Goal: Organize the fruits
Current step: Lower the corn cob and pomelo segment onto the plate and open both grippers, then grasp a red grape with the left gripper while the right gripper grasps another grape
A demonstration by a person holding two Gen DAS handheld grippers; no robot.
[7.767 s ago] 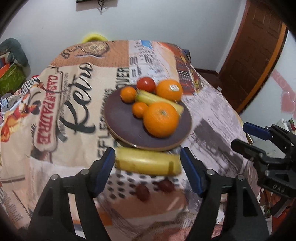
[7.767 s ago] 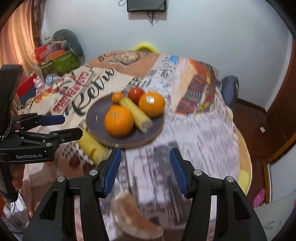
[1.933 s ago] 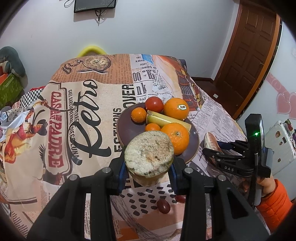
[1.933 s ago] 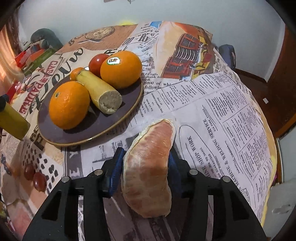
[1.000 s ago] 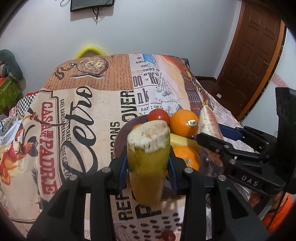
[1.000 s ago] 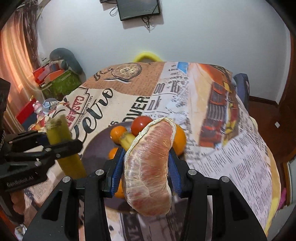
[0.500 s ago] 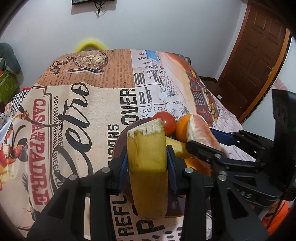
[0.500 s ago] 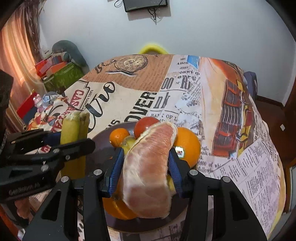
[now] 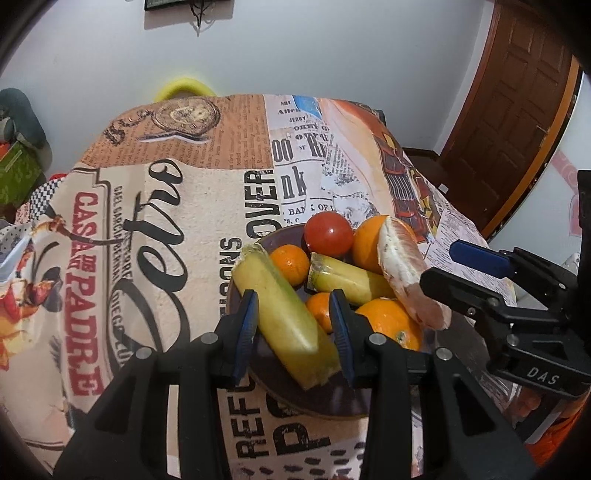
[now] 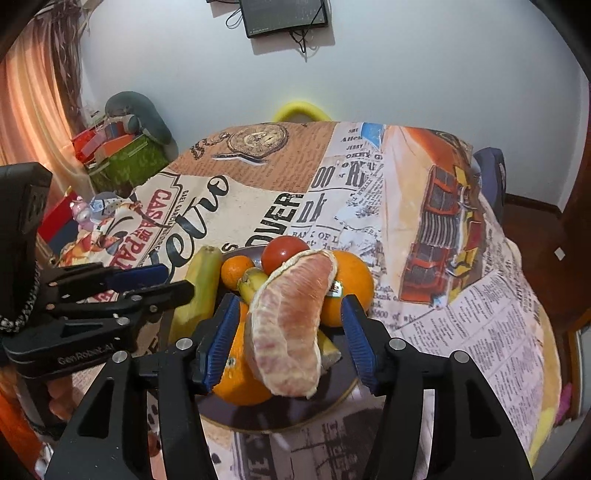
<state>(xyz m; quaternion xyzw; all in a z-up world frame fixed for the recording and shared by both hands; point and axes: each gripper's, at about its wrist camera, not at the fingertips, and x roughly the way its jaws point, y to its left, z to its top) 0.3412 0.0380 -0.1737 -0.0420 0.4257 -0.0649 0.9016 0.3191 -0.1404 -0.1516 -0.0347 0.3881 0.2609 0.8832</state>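
Left gripper (image 9: 293, 328) fingers stood slack around the banana piece (image 9: 284, 317) lying on the plate (image 9: 325, 402). Right gripper (image 10: 288, 339) had just been opening, its fingers clear of the grapefruit segment (image 10: 291, 325) atop the fruit. Only the right view showed the wall monitor (image 10: 284, 16).

We cannot tell whether the left gripper's pads (image 9: 246, 325) still press the banana piece (image 9: 284, 317) lying slantwise between them, its lower end covering the plate (image 9: 332, 402) beneath. The grapefruit segment (image 10: 291, 325) between the right gripper's fingers (image 10: 221, 332) hides most of the fruit beyond it, and the large orange (image 10: 236, 384) under it is half covered. Both grippers' bodies are cut off by the lower frame edges.
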